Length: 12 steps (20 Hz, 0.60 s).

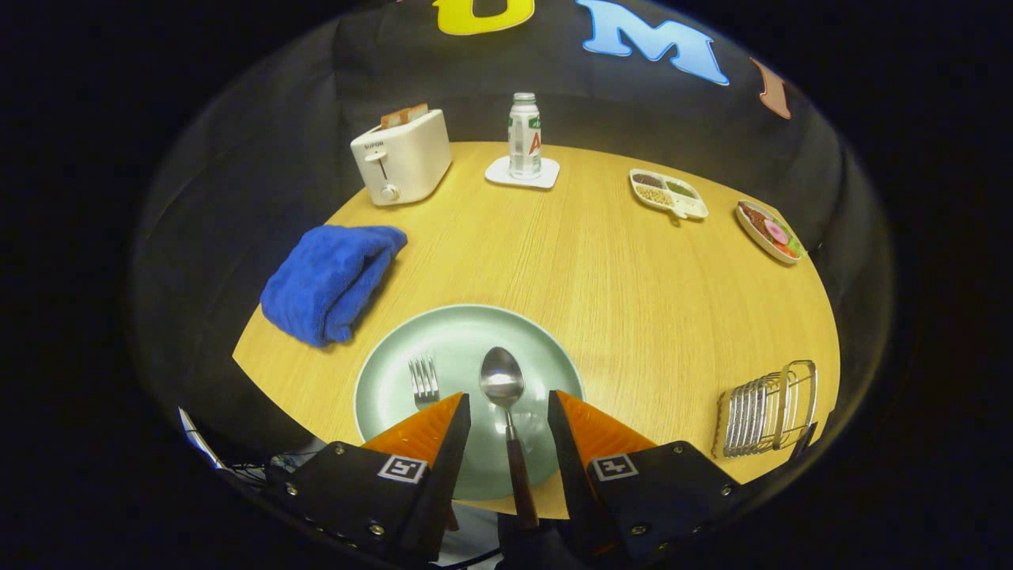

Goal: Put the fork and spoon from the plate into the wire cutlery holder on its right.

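Observation:
A pale green plate [380,388] lies at the near edge of the round wooden table. A spoon [503,380] with a dark handle rests on it, its bowl pointing away and its handle running back between my two fingers. A fork [424,380] lies to its left, tines up, its handle hidden under my left finger. My gripper [508,405] hovers open over the plate's near half, with the spoon's neck in the gap and neither finger touching it. The wire cutlery holder [768,412] stands on the table to the right of the plate.
A folded blue towel [332,281] lies left of the plate. At the back stand a white toaster [400,156] and a bottle [524,136] on a white coaster. Two food dishes [669,192] [769,231] sit at the far right.

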### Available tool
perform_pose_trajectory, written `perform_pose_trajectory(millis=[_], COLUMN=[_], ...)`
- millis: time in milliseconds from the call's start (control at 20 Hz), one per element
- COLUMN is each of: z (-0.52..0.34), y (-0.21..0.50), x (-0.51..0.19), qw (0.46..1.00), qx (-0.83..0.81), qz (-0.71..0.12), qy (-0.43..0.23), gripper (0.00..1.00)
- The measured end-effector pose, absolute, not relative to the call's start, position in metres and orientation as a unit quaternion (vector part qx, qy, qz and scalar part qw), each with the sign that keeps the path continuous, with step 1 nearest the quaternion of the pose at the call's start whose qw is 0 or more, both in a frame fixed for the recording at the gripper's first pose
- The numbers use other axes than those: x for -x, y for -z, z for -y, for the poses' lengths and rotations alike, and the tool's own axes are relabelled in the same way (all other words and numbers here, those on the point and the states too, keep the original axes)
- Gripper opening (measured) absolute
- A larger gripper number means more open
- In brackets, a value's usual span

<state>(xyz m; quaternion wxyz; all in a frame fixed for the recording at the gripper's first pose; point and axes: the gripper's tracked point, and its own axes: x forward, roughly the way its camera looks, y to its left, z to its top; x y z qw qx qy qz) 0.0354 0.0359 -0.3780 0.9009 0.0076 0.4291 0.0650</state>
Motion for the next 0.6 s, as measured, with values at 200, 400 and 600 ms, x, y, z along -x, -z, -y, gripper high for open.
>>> perform_pose_trajectory(millis=[200,400,600], z=[-0.041,-0.042,-0.039], y=[0.409,0.427,0.428], x=[-0.028,-0.023,-0.016], qw=[0.878,0.863,0.854], qx=[0.026,0.036,0.038], qz=[-0.470,-0.496,-0.512], qy=[-0.082,-0.087,-0.089], gripper=[0.61,0.61,0.27])
